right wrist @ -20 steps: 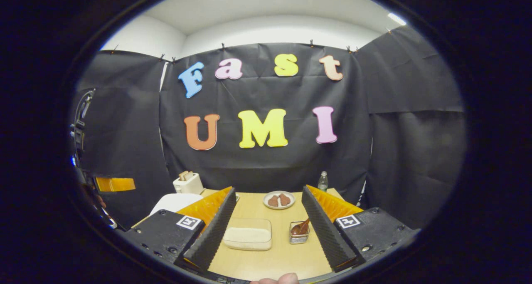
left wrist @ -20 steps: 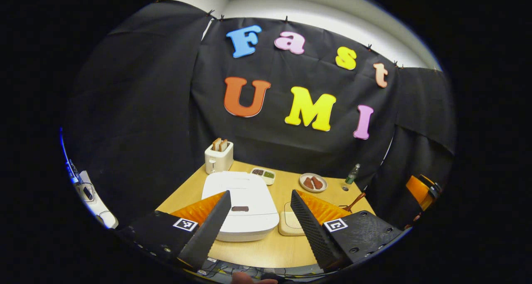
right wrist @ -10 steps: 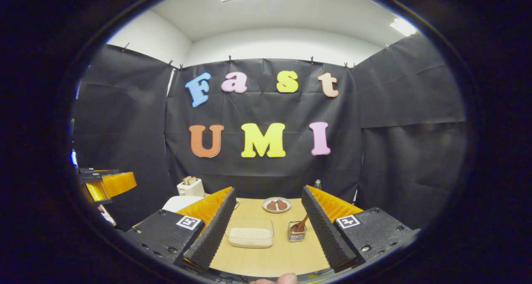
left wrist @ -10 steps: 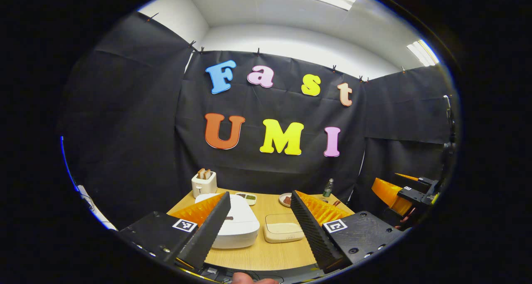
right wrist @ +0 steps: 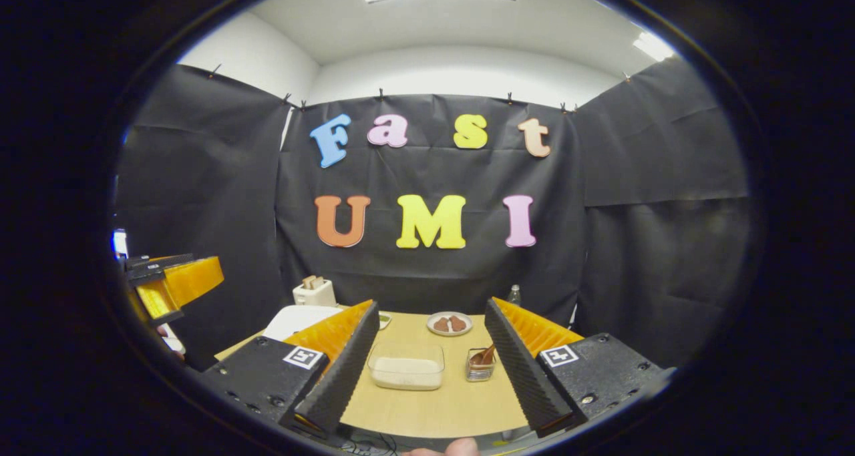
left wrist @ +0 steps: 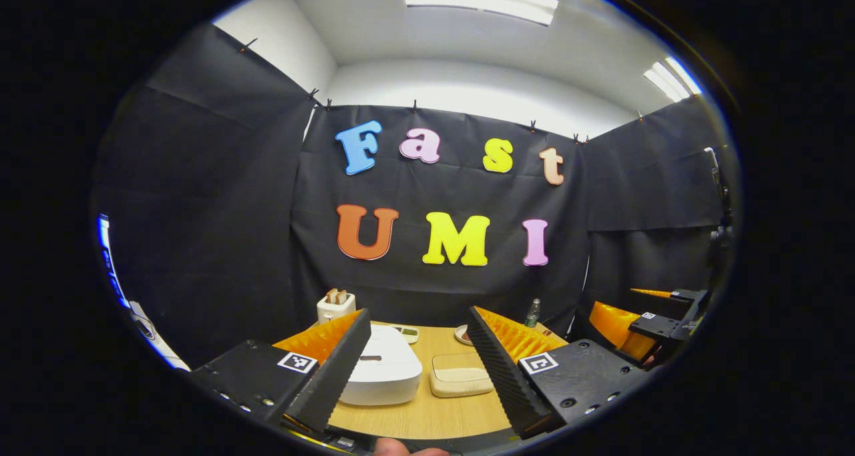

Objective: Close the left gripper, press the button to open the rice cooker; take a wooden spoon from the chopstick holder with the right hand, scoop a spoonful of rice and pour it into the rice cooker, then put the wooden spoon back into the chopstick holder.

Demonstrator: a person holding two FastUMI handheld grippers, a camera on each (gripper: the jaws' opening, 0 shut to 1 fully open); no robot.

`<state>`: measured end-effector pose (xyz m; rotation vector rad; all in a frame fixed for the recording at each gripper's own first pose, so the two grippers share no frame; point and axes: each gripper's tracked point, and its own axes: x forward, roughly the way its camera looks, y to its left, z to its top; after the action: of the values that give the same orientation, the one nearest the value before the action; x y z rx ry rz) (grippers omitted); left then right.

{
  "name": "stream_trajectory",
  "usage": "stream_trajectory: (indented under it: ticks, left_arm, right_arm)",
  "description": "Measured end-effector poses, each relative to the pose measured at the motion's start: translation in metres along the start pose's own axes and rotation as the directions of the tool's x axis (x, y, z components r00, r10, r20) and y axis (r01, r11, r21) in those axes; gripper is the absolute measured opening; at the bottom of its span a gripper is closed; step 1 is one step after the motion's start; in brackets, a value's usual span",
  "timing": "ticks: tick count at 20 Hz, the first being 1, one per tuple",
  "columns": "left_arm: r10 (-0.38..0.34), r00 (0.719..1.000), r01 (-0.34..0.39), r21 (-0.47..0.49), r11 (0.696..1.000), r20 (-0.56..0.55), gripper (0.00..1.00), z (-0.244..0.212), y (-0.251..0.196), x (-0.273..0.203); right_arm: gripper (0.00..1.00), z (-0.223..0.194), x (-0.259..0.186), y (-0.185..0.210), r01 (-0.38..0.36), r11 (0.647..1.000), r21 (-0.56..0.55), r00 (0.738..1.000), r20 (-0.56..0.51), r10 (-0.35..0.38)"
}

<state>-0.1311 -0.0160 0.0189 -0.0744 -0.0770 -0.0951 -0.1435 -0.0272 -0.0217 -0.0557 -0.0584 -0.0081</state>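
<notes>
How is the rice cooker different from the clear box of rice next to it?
The rice cooker is white, rounded and solid, while the rice box is clear, so its rice shows. The rice cooker's lid is shut; the rice box looks open on top. The rice cooker is bigger. Both sit on the wooden table, untouched.

toaster [right wrist: 315, 292] with bread, plate [right wrist: 449, 324] of food, bottle [right wrist: 514, 295]
</notes>
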Motion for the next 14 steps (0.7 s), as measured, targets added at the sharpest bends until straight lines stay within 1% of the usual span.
stream_trajectory:
  ticks: [6, 7, 13, 14]
  left_arm:
    - [-0.010, 1.000, 0.010, 0.016, 1.000, -0.002, 0.95, 0.000, -0.003, -0.009]
    - [-0.010, 1.000, 0.010, 0.015, 1.000, -0.002, 0.95, 0.000, -0.002, -0.010]
    - [-0.002, 1.000, 0.002, 0.017, 1.000, -0.006, 0.95, -0.002, 0.003, -0.010]
    - [0.002, 1.000, -0.002, 0.015, 1.000, -0.009, 0.95, -0.002, 0.005, -0.010]
  right_arm:
    - [0.99, -0.003, -0.003, 0.005, -0.009, 1.000, 0.014, 1.000, -0.010, 0.009]
    - [1.00, -0.002, -0.002, 0.006, -0.010, 1.000, 0.016, 1.000, -0.010, 0.010]
    - [1.00, -0.007, -0.003, 0.010, -0.015, 1.000, 0.011, 1.000, -0.015, 0.015]
    - [0.99, -0.008, -0.003, 0.011, -0.020, 1.000, 0.009, 1.000, -0.017, 0.020]
